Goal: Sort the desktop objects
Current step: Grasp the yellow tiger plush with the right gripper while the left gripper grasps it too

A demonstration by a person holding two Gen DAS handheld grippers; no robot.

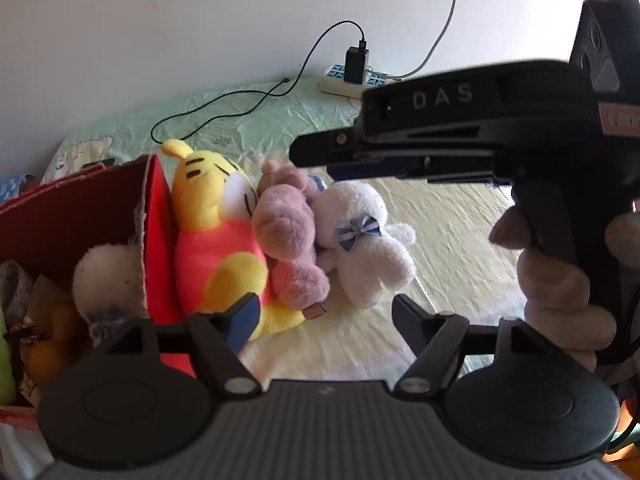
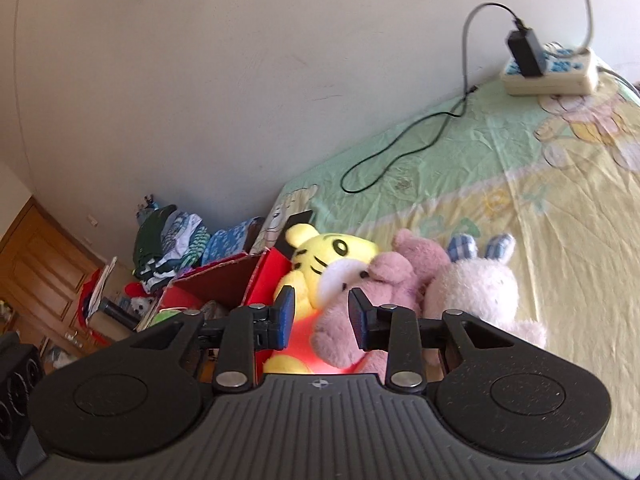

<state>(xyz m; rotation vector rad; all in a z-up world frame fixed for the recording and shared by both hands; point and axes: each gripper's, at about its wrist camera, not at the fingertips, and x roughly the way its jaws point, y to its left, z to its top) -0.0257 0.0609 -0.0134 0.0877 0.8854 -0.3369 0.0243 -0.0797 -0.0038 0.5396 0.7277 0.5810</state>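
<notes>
The left gripper point(image 1: 322, 314) is hanging with its jaws apart, holding nothing. The right gripper point(image 2: 322, 314) is also parted and empty, just in front of the fuzzy pink plush point(image 2: 360, 312). Three soft toys are lying together beside the red cardboard box point(image 1: 158, 216): a smooth yellow tiger point(image 1: 216, 220), the pink one, and a fluffy white bunny point(image 1: 362, 248). Farther back, near the wall edge of the crinkly sheet point(image 1: 448, 248), a thin black cable point(image 1: 224, 108) is curling.

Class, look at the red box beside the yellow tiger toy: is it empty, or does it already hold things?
Not empty. The open-topped red box already holds a white fluffy toy and other items too blurred to identify.
</notes>
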